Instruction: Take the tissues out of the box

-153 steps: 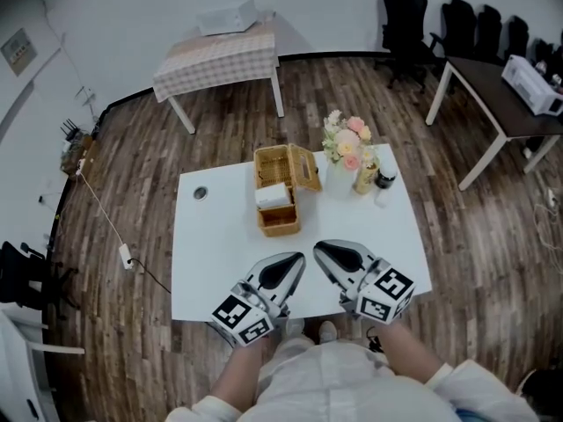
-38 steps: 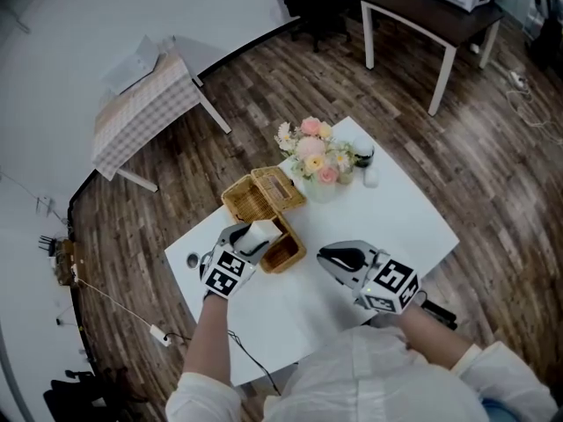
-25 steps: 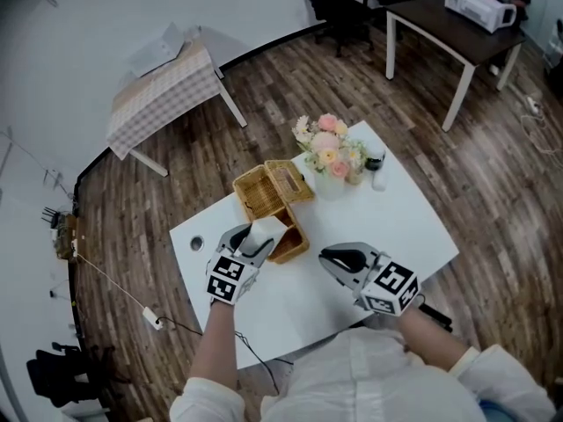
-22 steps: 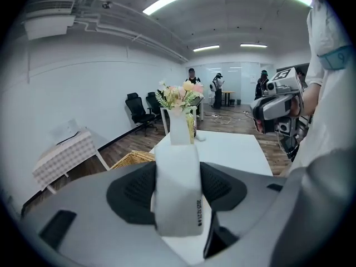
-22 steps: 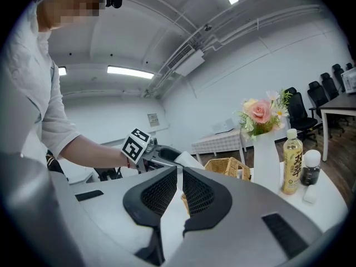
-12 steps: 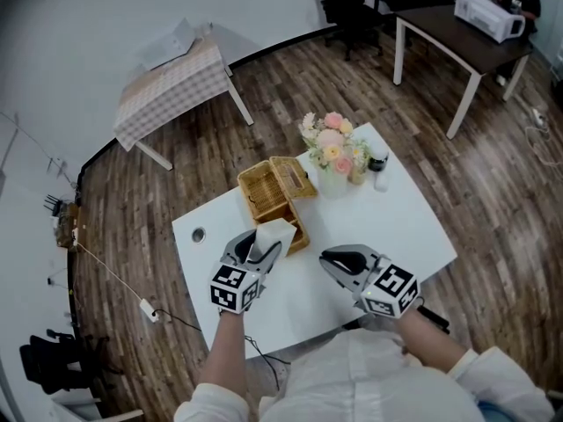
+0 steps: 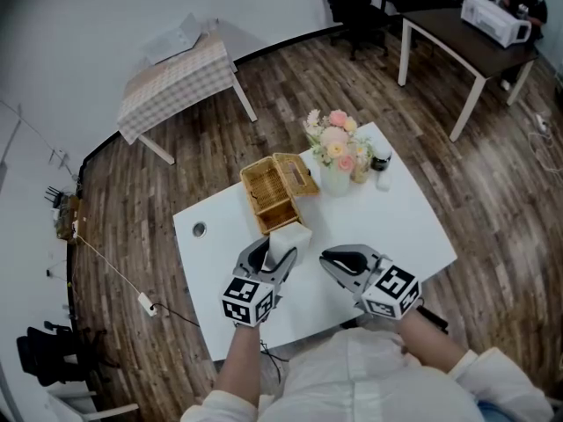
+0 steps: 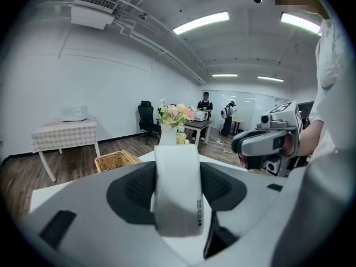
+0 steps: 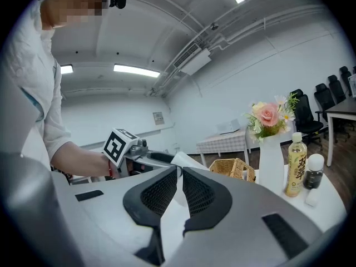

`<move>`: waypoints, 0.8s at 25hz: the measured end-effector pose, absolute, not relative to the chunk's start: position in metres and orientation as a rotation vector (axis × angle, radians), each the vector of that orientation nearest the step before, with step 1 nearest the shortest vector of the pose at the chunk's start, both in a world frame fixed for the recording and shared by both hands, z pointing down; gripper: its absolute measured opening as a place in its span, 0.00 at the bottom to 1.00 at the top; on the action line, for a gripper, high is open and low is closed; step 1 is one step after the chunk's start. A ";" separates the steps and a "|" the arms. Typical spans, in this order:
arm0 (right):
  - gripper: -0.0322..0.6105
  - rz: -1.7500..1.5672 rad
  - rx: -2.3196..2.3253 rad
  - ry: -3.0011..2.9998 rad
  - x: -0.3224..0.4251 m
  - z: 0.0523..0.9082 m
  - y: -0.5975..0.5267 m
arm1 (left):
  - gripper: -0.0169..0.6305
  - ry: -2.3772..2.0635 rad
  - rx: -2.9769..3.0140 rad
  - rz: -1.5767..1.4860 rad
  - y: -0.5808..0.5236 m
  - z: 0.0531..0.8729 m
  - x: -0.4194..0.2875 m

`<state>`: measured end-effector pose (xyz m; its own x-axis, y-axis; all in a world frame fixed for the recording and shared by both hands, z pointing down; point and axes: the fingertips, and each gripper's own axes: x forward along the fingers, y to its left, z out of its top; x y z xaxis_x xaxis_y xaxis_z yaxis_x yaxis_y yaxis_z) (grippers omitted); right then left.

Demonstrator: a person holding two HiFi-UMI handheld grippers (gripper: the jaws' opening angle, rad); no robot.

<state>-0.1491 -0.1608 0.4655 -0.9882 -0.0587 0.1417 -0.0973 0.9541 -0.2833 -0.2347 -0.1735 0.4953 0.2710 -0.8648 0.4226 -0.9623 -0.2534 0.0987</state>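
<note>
Above white table (image 7: 398, 220), wooden floor (image 7: 479, 178): left gripper (image 7: 274, 262) jaws clamp tissue pack (image 7: 288, 236); right gripper (image 7: 329, 258) jaws together.

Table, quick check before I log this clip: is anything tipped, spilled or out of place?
Nothing stands out. The basket sits with its lid open, the flower vase and bottle stand upright, and the tissue pack is held in the left gripper.

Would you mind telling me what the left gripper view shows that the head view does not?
Only the left gripper view: dark print on the tissue pack, and ceiling lights. Only the head view: the white table seen from above and the open lid of the wicker basket. Both: the left tongs clamped on the pack, the basket, flowers and right tongs.
</note>
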 end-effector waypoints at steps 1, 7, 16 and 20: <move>0.11 0.440 0.117 -2.976 -0.149 0.465 -0.161 | 0.39 -1.668 2.212 0.395 -0.172 0.494 -0.232; 0.11 0.416 0.108 -2.991 -0.148 0.455 -0.160 | 0.39 -1.691 2.214 0.333 -0.163 0.479 -0.220; 0.11 0.364 0.075 -3.000 -0.150 0.443 -0.157 | 0.39 -1.711 2.212 0.245 -0.150 0.464 -0.203; 0.11 0.376 0.064 -2.998 -0.149 0.444 -0.157 | 0.39 -1.720 2.206 0.173 -0.144 0.456 -0.198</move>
